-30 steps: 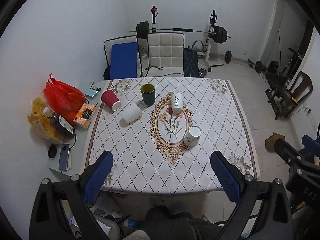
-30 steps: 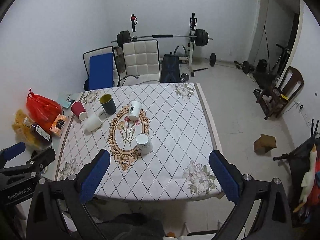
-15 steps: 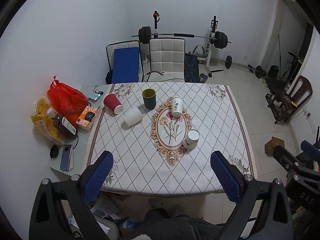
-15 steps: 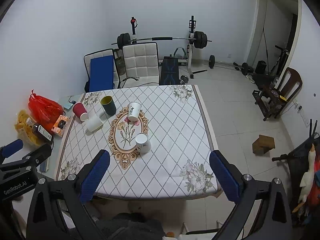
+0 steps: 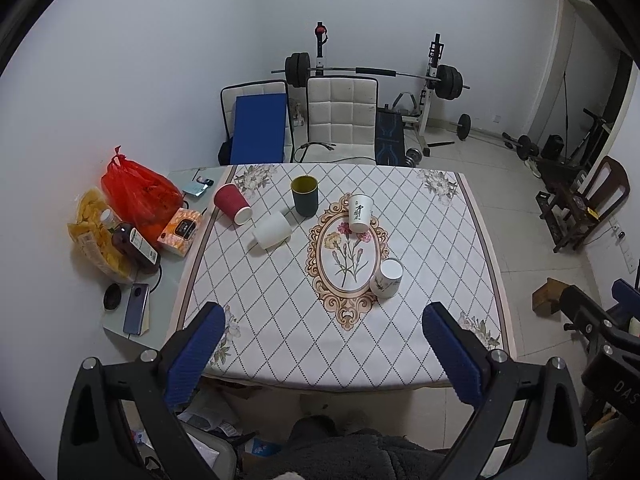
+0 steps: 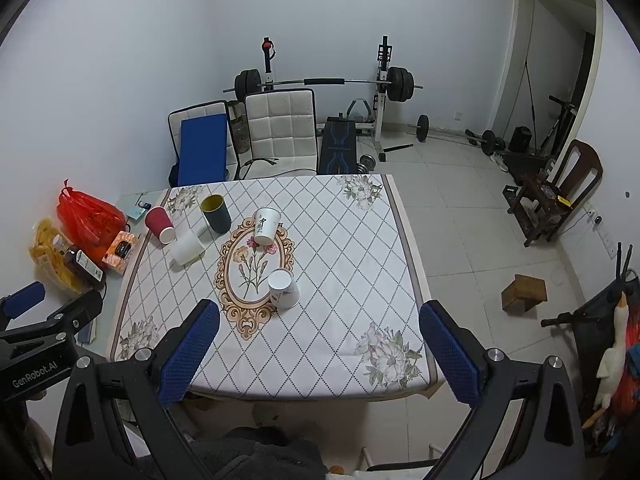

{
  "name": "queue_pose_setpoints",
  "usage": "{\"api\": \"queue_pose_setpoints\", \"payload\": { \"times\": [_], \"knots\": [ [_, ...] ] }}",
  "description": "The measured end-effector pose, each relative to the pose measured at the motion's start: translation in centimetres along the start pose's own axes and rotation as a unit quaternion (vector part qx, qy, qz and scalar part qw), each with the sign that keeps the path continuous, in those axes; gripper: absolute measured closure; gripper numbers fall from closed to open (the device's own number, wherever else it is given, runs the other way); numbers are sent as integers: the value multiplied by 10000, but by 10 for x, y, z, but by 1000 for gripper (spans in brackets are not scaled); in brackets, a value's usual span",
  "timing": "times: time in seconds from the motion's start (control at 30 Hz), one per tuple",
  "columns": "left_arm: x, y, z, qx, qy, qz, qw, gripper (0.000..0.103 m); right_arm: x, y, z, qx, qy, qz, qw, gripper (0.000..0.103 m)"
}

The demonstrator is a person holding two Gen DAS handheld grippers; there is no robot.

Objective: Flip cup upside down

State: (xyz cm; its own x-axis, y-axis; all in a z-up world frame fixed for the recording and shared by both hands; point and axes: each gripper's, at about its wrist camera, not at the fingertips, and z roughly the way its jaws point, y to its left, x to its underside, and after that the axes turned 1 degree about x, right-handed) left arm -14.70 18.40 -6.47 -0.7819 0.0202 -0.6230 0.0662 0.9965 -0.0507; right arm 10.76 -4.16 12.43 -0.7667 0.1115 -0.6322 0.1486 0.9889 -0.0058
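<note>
Several cups stand on the patterned tablecloth [image 5: 280, 300]. A dark green cup [image 5: 305, 195] [image 6: 216, 213] stands upright at the back. A white cup with black writing [image 5: 359, 213] [image 6: 266, 225] stands mouth up. A white patterned cup [image 5: 386, 279] [image 6: 283, 289] stands nearest. A red paper cup [image 5: 232, 203] [image 6: 160, 225] and a plain white cup [image 5: 272, 231] [image 6: 187, 247] lie tilted at the left. My left gripper [image 5: 320, 336] and right gripper [image 6: 318, 334] are both open, empty, and held high above the table's near edge.
A side table [image 5: 168, 280] at the left holds a red plastic bag [image 5: 138, 194], a snack bag, a bottle [image 5: 134, 244], a tissue box and a phone [image 5: 136, 314]. Two chairs [image 5: 340, 120] stand behind the table. A barbell rack and weights are at the back.
Both grippers have pulled back and up, so the table and cups look smaller and farther. Nothing on the table has moved.
</note>
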Motion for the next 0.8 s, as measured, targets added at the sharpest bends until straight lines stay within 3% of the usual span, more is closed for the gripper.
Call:
{"api": "queue_pose_setpoints", "payload": {
  "times": [0.8],
  "knots": [
    [3, 0, -11, -61, -67, 32, 10000, 2, 4, 6, -2, -8, 29, -58, 10000, 1]
  ]
}}
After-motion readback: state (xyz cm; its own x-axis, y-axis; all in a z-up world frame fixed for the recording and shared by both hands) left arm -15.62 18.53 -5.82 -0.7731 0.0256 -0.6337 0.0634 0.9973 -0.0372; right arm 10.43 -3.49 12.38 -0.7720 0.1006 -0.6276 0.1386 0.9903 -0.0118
